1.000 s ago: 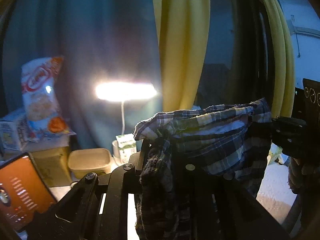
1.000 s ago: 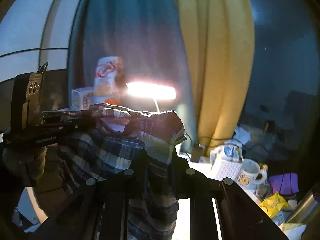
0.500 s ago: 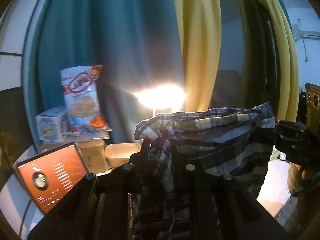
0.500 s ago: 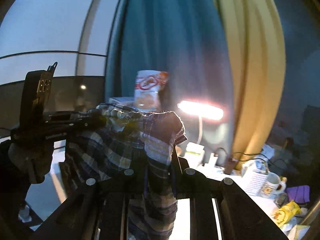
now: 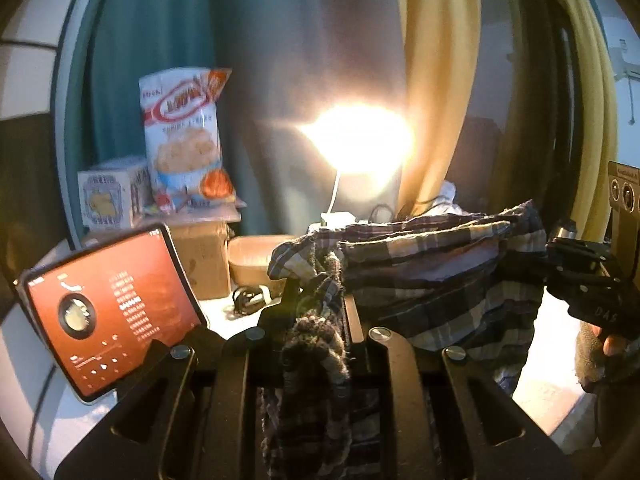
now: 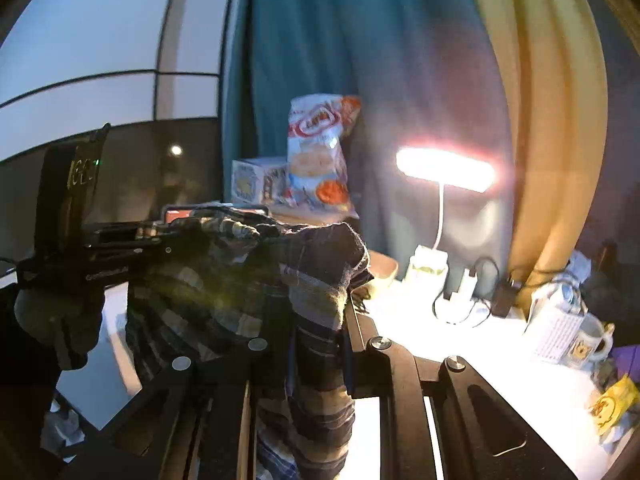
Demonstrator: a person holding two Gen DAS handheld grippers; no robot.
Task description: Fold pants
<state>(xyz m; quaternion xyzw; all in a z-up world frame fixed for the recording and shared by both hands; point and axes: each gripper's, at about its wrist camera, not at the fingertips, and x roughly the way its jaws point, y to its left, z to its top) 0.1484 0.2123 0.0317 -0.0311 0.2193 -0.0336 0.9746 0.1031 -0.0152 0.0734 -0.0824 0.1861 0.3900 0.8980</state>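
Left tool point(image 5: 316, 300) and right tool point(image 6: 316, 320) each clamp the plaid pants point(image 5: 432, 264) mid-frame, spreading them taut for folding.

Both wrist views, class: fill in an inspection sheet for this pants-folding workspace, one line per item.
Surface: white table, brightly lit by the lamp.
Job's things: plaid pants held up in the air, stretched between both grippers.
Clutter: chip bag, small carton, tablet, beige tub, mug, yellow packet.
Grippers: left gripper and right gripper each clamped on a bunched end of the pants.
Cables: black leads beside the desk lamp.
Surroundings: teal curtain, yellow curtain.
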